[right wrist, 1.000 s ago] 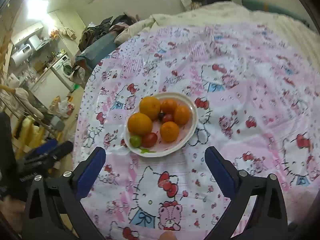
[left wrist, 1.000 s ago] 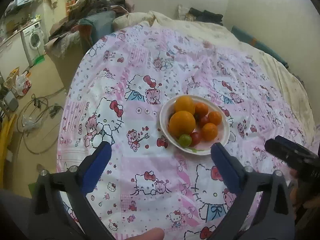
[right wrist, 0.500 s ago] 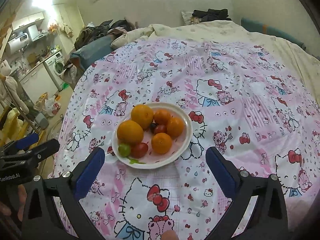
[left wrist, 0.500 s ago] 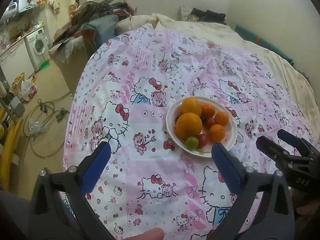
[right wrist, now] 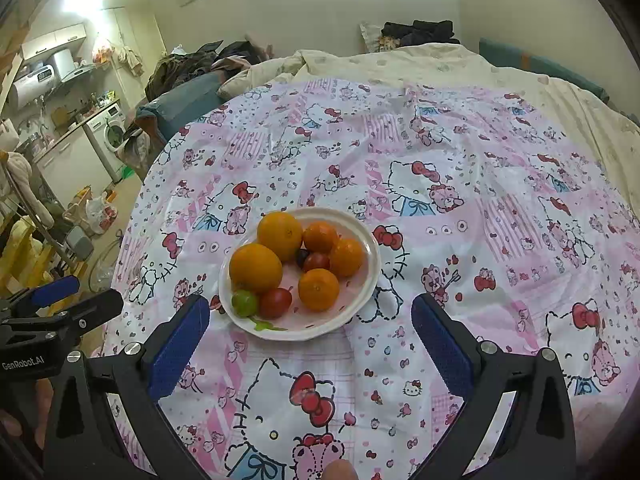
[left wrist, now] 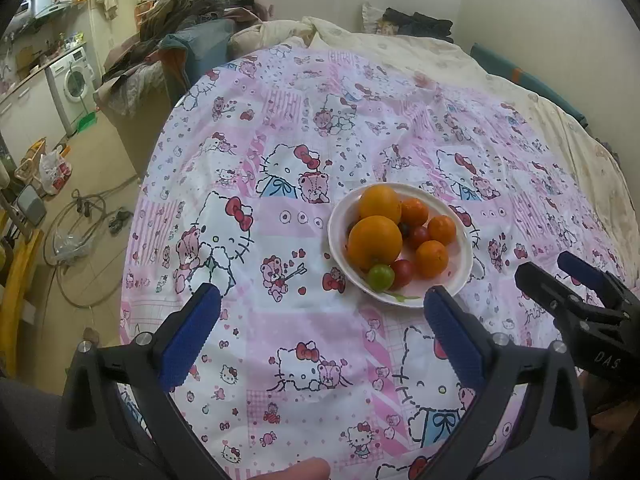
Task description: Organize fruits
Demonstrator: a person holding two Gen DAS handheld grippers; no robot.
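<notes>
Oranges (left wrist: 374, 243), red tomatoes (left wrist: 401, 272) and one green fruit (left wrist: 380, 276) heaped on a white plate (left wrist: 460, 280).

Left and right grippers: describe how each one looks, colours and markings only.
The left gripper has a black frame with silver screws and two fingers faced with ribbed blue pads; its side reads "GenRobot.AI" in the right wrist view. The right gripper is built the same way, with the same blue pads, and shows white "DAS" lettering in the left wrist view.
</notes>
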